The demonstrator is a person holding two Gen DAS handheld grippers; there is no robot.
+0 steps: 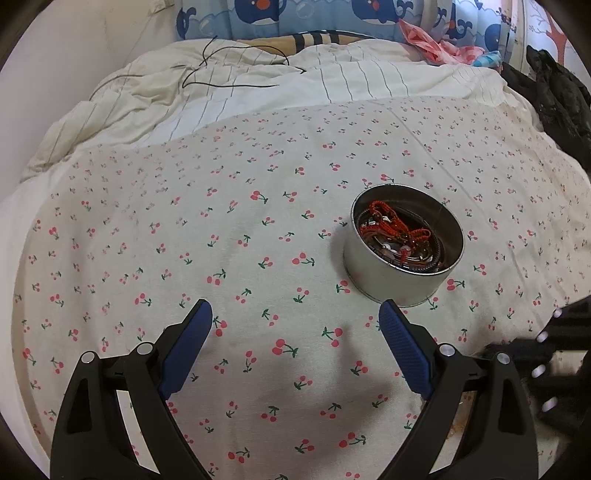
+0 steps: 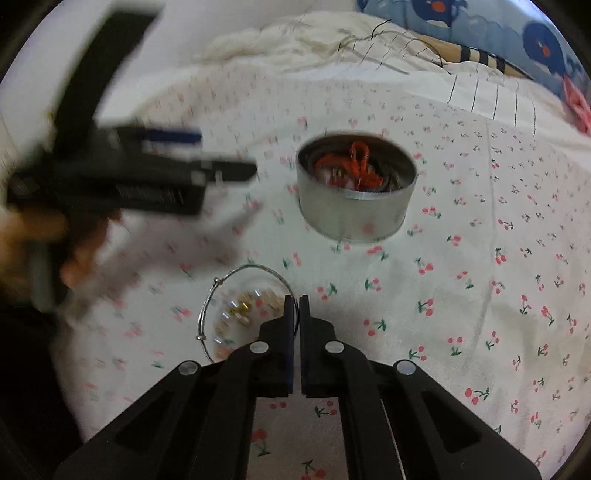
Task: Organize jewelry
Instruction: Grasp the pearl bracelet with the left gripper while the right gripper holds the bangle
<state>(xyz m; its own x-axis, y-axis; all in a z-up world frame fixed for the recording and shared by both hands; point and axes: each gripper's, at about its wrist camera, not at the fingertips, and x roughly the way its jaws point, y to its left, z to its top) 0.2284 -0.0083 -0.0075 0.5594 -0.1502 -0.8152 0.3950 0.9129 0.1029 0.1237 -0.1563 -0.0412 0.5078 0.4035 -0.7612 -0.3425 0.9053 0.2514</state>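
— left gripper (image 1: 295,314): jaws spread wide, blue pads (image 1: 186,350) apart, nothing between them. hanging over the sheet (image 1: 184,240), just short of the tin (image 1: 400,245).
— and the right gripper (image 2: 294,300)?
— pinched together on the bangle (image 2: 243,310), clamped on the wire at the side nearest the tin (image 2: 356,192). bangle a thin silver hoop with small beads on it, hanging out to the left of the fingertips, short of the tin.
— inside the hoop?
— gold and clear bits, too blurred to name.
— contents of the tin?
— red cord (image 1: 397,225) tangled on top, dark bands curled round the inner wall, a few pale beads lower down. round, metal, upright on the sheet, lidless.
— anything else near the tin?
— behind it, a rumpled striped quilt (image 1: 258,81) with a thin black cable (image 1: 236,70) across it. further back, whale-print fabric (image 1: 332,14). off to the tin's right, dark cloth (image 1: 554,96) at the bed's edge.
— left gripper (image 2: 221,155) from the right wrist camera?
— left of the tin, heavily smeared; pads apart, hand (image 2: 33,225) behind.
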